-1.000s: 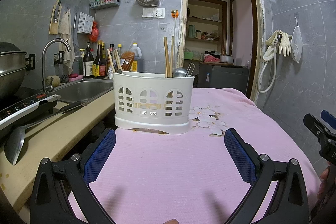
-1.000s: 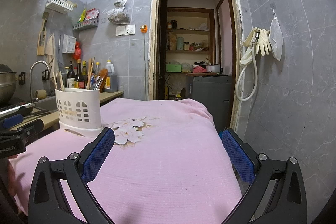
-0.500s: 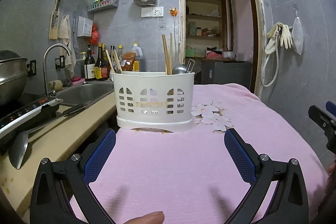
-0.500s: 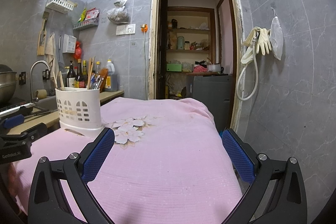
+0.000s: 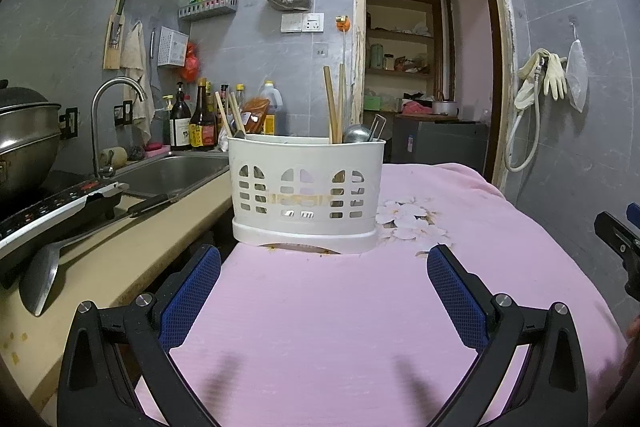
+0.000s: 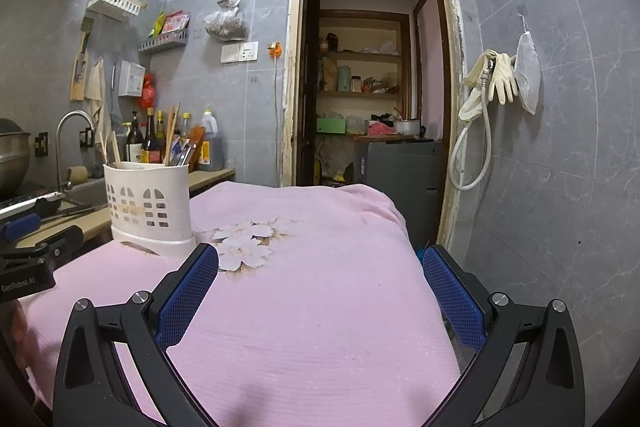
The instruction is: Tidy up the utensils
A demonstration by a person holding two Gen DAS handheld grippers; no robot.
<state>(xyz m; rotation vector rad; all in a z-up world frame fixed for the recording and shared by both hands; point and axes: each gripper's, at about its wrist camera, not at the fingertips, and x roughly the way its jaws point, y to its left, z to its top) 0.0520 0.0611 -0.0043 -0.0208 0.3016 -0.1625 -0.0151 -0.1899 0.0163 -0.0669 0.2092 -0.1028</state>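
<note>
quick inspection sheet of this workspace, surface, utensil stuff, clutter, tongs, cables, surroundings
surface: pink cloth with a flower print covers the table; a stain shows at the caddy's base.
job's things: white utensil caddy stands upright on the cloth, holding chopsticks and a metal ladle.
clutter: a spatula lies on the counter to the left; nothing loose seen on the cloth.
grippers: left tongs open, empty, facing the caddy; right tongs open, empty, over the cloth to the caddy's right.
cables: a hose hangs on the right wall with rubber gloves.
surroundings: sink, tap, bottles, open doorway to a pantry.
</note>
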